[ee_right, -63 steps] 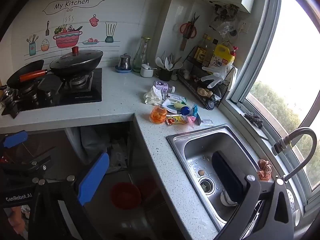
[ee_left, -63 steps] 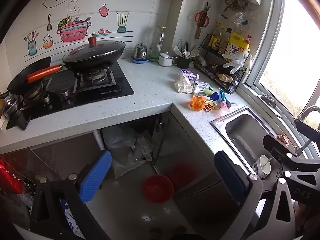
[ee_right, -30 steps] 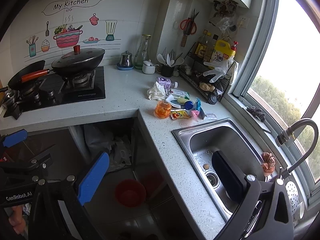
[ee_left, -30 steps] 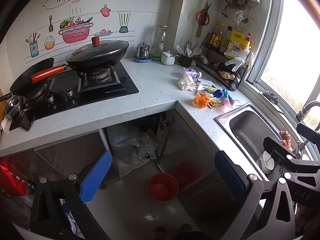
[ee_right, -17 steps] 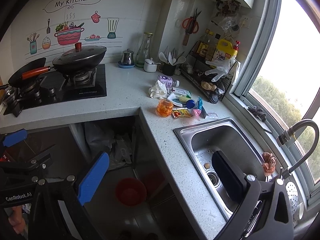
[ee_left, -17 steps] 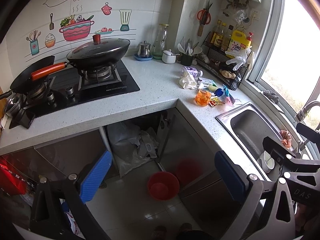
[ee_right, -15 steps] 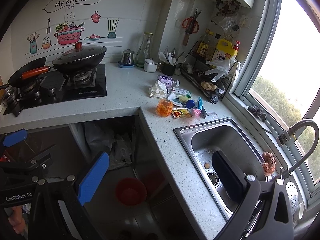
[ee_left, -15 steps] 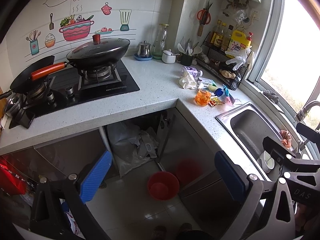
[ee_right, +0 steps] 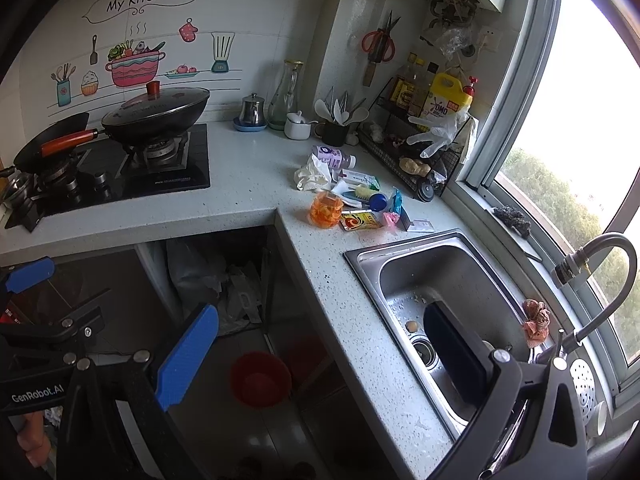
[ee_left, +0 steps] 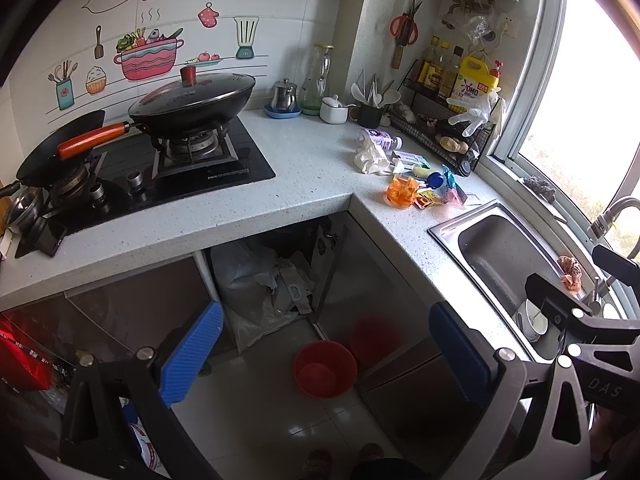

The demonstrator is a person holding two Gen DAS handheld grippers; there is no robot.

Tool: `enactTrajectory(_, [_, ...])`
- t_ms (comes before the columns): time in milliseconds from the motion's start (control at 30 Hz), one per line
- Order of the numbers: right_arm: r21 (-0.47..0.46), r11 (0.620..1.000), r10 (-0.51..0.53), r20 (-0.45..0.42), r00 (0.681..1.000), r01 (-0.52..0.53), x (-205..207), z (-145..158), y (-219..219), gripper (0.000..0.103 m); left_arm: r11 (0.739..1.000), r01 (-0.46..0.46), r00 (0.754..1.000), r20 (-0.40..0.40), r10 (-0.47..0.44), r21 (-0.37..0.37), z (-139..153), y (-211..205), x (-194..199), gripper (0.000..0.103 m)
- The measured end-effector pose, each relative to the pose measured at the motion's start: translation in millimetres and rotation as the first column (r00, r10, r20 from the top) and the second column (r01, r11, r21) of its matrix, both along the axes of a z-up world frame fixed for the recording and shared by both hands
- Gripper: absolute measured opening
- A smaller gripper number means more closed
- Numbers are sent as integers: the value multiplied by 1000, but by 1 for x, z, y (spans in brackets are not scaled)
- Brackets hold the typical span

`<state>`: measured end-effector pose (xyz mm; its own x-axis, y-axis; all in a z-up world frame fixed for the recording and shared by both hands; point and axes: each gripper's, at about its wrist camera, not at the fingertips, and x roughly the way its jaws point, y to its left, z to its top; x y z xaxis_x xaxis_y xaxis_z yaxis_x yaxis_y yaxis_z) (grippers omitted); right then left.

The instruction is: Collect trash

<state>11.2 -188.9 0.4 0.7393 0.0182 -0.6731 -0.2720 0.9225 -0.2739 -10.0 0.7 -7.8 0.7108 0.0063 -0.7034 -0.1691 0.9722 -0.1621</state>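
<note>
Both grippers, left (ee_left: 324, 354) and right (ee_right: 320, 354), hung empty with jaws wide apart, and the crinkled trash (ee_right: 352, 196) lay heaped at the speckled counter's (ee_right: 248, 184) inner corner beside the steel sink (ee_right: 362, 258). Only the right view caught the sink's drain (ee_right: 423, 349); only the left showed the white cup (ee_left: 532, 319) there.

A heap of trash (ee_right: 352, 196) lies on the tabletop (ee_right: 248, 184) between the stove (ee_right: 120, 168) on the left and the sink (ee_right: 436, 288) on the right, in front of a wire rack (ee_right: 416, 160). A wok (ee_right: 156, 114) sits on the stove. Under the tabletop, a bucket (ee_right: 260, 378) stands on the floor before a bag (ee_right: 208, 280).
</note>
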Motion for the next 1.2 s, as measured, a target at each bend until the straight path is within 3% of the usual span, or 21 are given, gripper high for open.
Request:
enactTrajectory(467, [5,1000,-24,-24,999,24,3,-5,-5,103,999,41,999,-34,-41,5,-6,-3,9,102])
enactTrajectory(800, [13,999,-49,-48,998,50,29,-16,-13,103,996,84,996,-32,-83,38,-14,-10,41,102])
enactTrajectory(933, [34,998,-58,-59,997,60,47,-21,-15,103,995,75,997,7,-76,69,-11,-13,62,102])
enactTrajectory(1200, [57,993,-94,-93,991,99,95,-25,-27,103,982,173,982,-84,-166,77,-14,-28,136,102])
